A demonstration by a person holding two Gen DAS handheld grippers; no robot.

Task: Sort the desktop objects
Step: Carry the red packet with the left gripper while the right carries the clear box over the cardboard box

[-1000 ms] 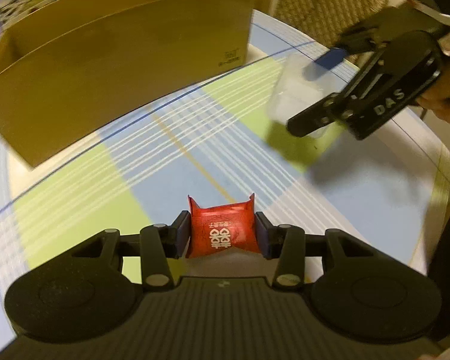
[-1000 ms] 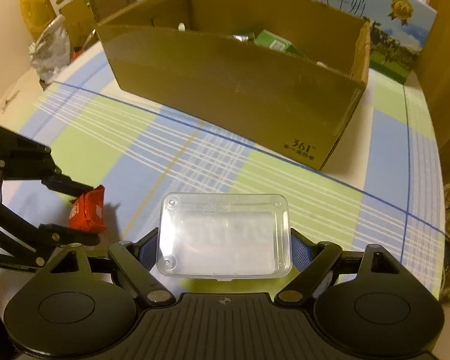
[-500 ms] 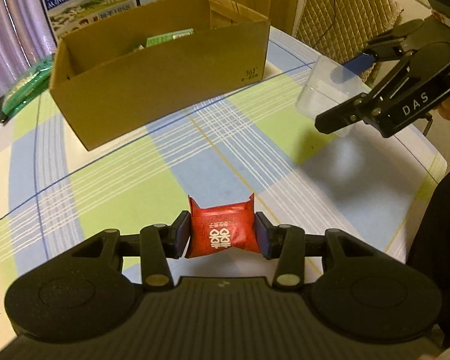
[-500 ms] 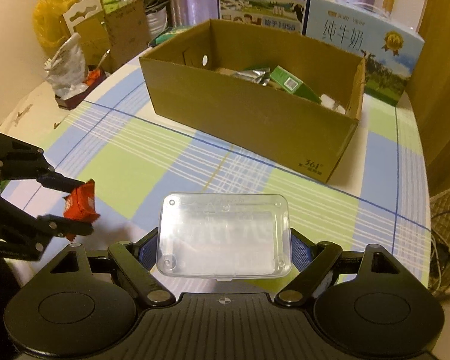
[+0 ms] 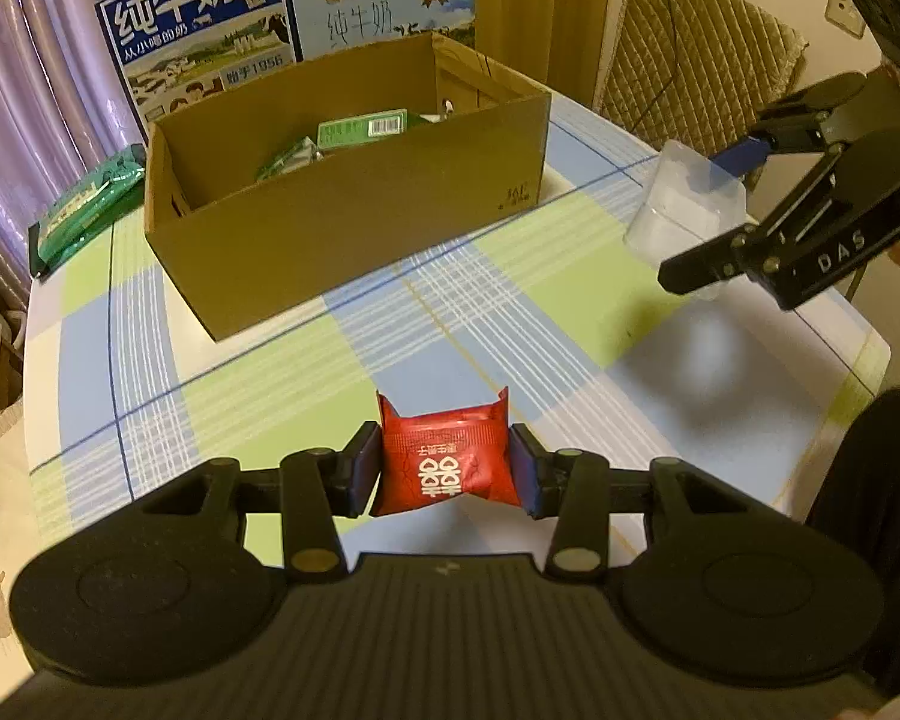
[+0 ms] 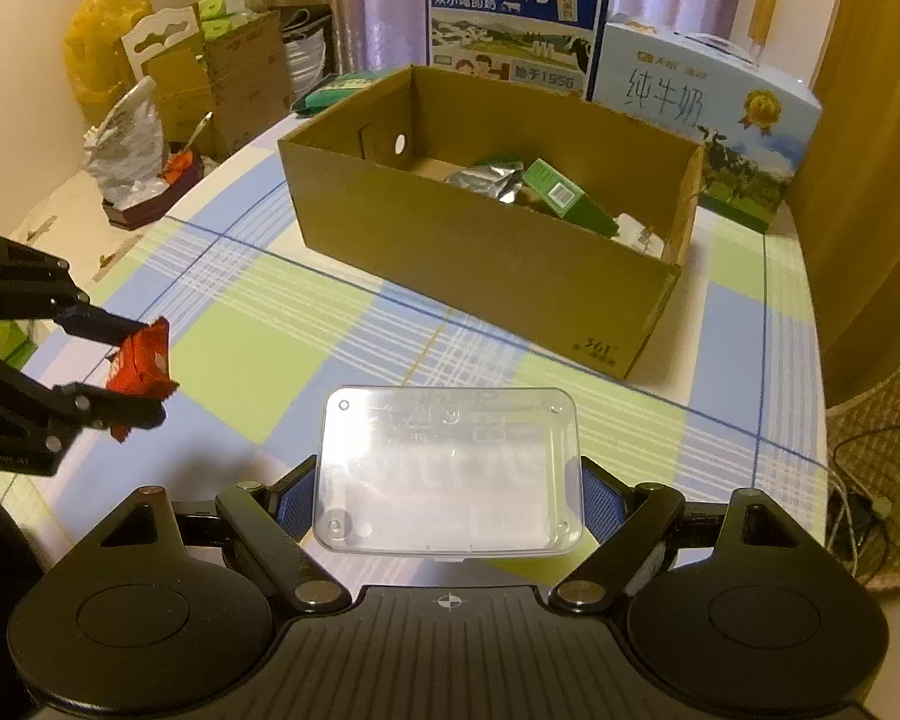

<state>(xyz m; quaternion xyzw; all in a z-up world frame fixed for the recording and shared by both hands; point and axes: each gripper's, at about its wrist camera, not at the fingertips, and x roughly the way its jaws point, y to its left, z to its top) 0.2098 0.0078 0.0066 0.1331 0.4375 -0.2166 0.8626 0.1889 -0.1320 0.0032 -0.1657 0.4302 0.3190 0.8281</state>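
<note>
The left gripper (image 5: 445, 468) holds a red sachet (image 5: 447, 463) between its two fingers, which are closed narrow on the two sides of it. The sachet is small and shiny, with white characters printed on the front and crimped upper corners. It is held in the air above the near part of the table (image 5: 270, 384). From the right wrist view the same sachet (image 6: 143, 360) is seen at the left side, pinched edge-on.

The right gripper (image 6: 447, 495) holds a clear plastic box (image 6: 447, 471), and its blue fingers (image 6: 297, 501) stand wide apart, pressing the short ends of it. The box is rectangular with round corners; some embossed letters on it are too faint to read. It is also lifted above the table, near the right edge in the left wrist view (image 5: 687, 213). A dark sleeve (image 5: 870, 480) is cut off by the right border there.

Farther, at the middle of the checked tablecloth, stands an open cardboard box (image 6: 480, 252). Inside are a green packet (image 6: 555, 192) and a silver pouch (image 6: 489, 180); other contents are hard to make out. Behind it, at the far edge, two milk cartons (image 6: 516, 18) stand upright.
</note>
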